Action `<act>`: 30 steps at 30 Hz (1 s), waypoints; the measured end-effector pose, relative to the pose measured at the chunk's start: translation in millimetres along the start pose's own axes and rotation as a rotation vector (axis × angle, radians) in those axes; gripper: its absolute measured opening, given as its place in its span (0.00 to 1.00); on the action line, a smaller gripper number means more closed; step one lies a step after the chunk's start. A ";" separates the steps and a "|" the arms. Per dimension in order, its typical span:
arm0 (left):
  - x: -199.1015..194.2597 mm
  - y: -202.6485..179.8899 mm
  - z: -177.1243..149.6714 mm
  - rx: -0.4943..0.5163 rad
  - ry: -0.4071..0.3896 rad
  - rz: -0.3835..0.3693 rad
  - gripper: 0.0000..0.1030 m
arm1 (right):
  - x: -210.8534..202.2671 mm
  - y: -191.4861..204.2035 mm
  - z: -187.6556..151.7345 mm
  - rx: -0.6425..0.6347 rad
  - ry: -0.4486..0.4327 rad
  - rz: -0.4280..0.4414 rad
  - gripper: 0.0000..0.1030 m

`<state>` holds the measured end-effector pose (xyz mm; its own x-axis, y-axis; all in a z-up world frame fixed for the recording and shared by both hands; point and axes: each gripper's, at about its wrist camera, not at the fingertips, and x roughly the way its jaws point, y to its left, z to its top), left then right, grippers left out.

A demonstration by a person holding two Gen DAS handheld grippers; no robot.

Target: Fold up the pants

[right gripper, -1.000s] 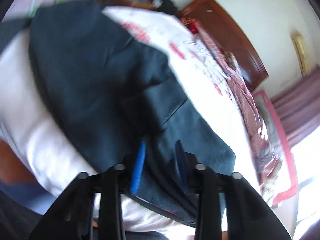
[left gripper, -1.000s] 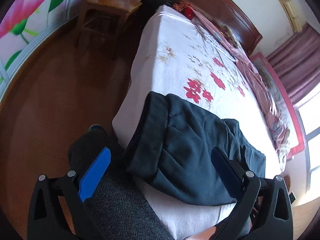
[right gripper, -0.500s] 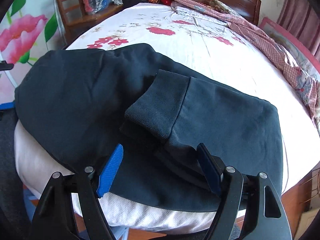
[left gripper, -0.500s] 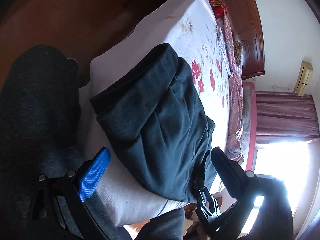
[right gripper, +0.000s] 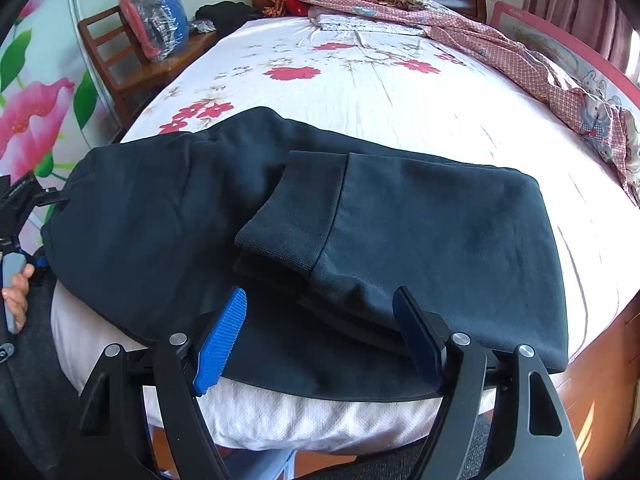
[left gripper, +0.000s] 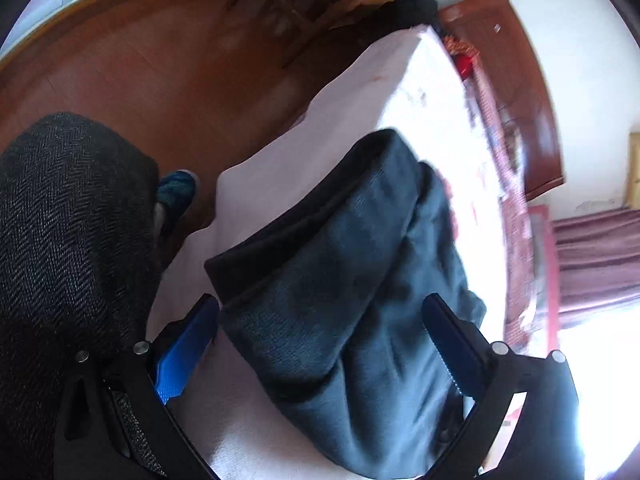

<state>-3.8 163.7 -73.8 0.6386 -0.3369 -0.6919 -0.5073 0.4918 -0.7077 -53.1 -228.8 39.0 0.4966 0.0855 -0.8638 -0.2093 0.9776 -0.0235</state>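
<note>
Dark blue pants (right gripper: 420, 220) lie folded over across the near end of the bed (right gripper: 380, 92), a ribbed cuff (right gripper: 296, 216) resting on top of the stack. My right gripper (right gripper: 320, 294) hovers open just above the near edge of the cloth, with the folded layers under the gap and neither pad touching. In the left wrist view the same pants (left gripper: 340, 260) show their dark waistband (left gripper: 288, 232) end. My left gripper (left gripper: 320, 306) stands wide open low over that end, with nothing pinched.
The person's grey trouser leg (left gripper: 60, 240) and shoe (left gripper: 176, 196) stand on the wooden floor (left gripper: 160, 60) beside the bed. A hand (right gripper: 16, 292) shows at the left edge. A wooden chair (right gripper: 120, 64) bears a bagged bundle (right gripper: 160, 28). A checked quilt (right gripper: 520, 52) lies along the far right.
My right gripper let go of the cloth it pinched, opened wide and rolled level. The left gripper rolled and sank closer to the waistband end, still open.
</note>
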 end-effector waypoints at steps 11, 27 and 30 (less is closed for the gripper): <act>-11.4 6.2 8.5 -0.025 0.032 -0.027 0.34 | 7.2 8.8 4.1 -0.044 0.027 0.021 0.73; -68.6 -141.3 -2.5 0.425 -0.009 -0.290 0.22 | -8.2 -68.3 -25.3 0.352 -0.040 0.149 0.73; -63.1 -195.3 -31.2 0.555 0.041 -0.386 0.21 | -19.8 -102.8 -41.7 0.490 -0.073 0.156 0.73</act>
<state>36.8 63.9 103.6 0.6862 -0.5962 -0.4167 0.1320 0.6654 -0.7347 -76.6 -339.1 37.5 0.5517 0.2338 -0.8006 0.1251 0.9258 0.3566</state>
